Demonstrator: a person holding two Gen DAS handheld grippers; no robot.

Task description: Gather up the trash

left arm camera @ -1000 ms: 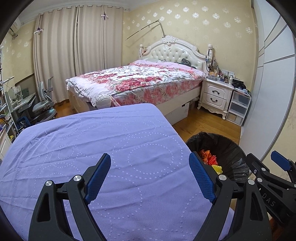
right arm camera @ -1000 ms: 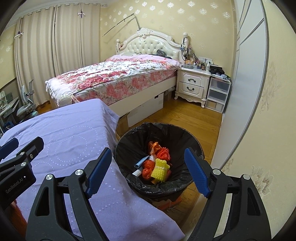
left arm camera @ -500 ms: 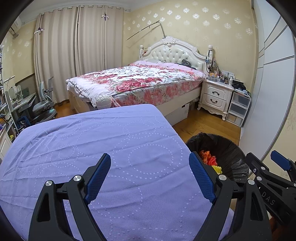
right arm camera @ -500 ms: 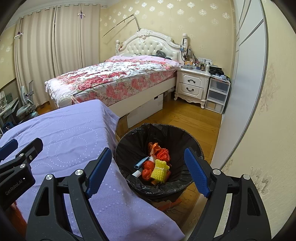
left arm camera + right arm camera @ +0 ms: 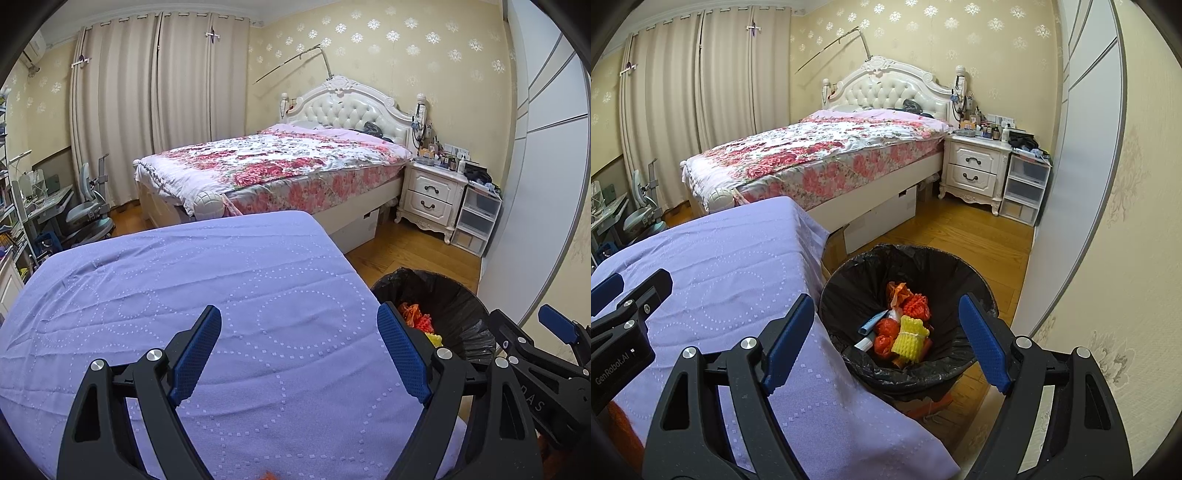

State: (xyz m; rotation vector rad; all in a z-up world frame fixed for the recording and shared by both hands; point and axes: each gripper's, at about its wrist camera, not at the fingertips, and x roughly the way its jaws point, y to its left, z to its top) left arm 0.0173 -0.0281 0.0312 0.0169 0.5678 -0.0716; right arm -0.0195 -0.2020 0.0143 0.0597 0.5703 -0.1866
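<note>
A bin with a black liner stands on the floor at the right edge of a table under a purple cloth. Inside lie orange and red net wrappers, a yellow foam net and a blue tube. My right gripper is open and empty above the bin. My left gripper is open and empty over the cloth; the bin shows at its right. An orange thing sits at the lower left of the right wrist view, mostly hidden.
A bed with a floral cover stands beyond the table. A white nightstand and clear drawers stand by the right wall. A desk and chair are at the far left. Wooden floor lies between bed and bin.
Both grippers have barely moved; the views have shifted slightly. Both stay open and empty.
</note>
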